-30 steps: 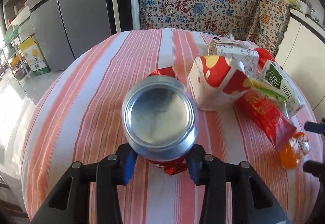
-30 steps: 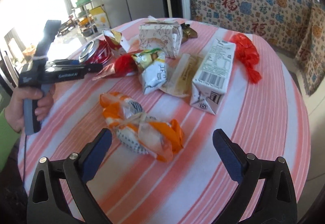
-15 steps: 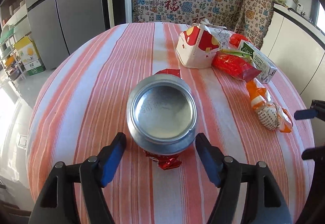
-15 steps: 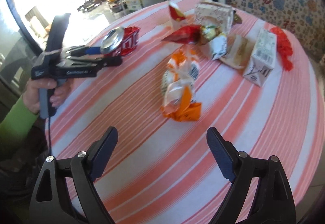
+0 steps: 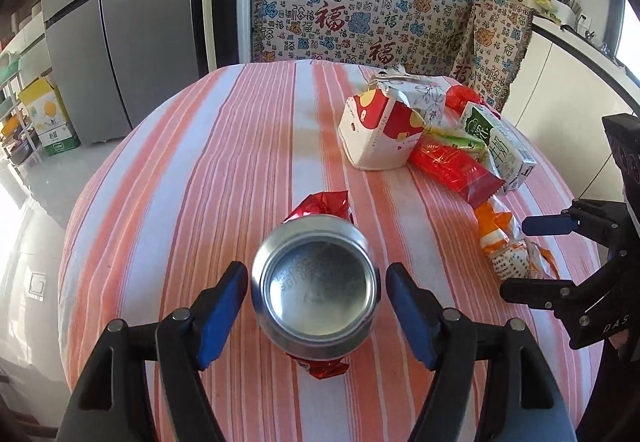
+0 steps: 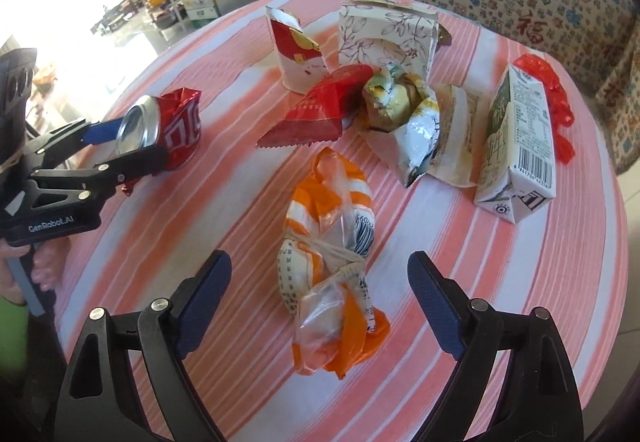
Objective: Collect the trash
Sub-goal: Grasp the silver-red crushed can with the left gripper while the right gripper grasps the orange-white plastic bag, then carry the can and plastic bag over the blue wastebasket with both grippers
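**Can let go, wrapper lined up**

Your left gripper (image 5: 314, 316) stands wide around the crushed can (image 5: 316, 292), which it clamped a second ago; the can now lies loose on the striped table (image 5: 192, 177), base toward you, long axis running away along the fingers. So nothing is collected yet. Your right gripper (image 6: 320, 302) gapes wide over the orange wrapper (image 6: 332, 274), whose length runs away from you between the fingers.
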A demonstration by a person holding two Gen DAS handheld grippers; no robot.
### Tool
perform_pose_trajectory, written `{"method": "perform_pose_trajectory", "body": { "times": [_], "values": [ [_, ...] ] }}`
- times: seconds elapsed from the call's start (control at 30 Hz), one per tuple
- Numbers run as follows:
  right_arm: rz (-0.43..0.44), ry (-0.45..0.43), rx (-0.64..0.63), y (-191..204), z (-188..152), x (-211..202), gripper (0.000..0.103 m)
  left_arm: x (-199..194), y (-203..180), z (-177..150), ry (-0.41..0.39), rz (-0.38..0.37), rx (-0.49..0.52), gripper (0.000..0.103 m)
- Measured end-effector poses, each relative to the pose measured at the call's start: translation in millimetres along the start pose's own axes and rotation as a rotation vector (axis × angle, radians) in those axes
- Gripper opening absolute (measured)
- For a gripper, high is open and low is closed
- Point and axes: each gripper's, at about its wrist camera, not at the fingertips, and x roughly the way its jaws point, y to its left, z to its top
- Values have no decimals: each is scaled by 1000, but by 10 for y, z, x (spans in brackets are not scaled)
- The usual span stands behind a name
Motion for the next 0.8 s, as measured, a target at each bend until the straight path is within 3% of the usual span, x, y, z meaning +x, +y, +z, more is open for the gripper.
{"method": "perform_pose_trajectory", "body": {
  "times": [0.03,0.07,0.1,0.33,0.8],
  "values": [
    [8,6,3,-3,-14,-10,49,-2,-18,2,1,6,11,72],
    [10,8,5,-5,-33,-29,45,-7,-26,-1,0,11,18,65],
    [6,-2,8,-10,-48,-67,45,-15,-35,2,3,13,21,61],
    [45,-74,29,-50,-172,-401,45,-139,-106,-75,-2,-14,-3,61],
    [57,-153,141,-456,-666,-884,45,-449,-905,-205,-32,-112,37,61]
  ]
}}
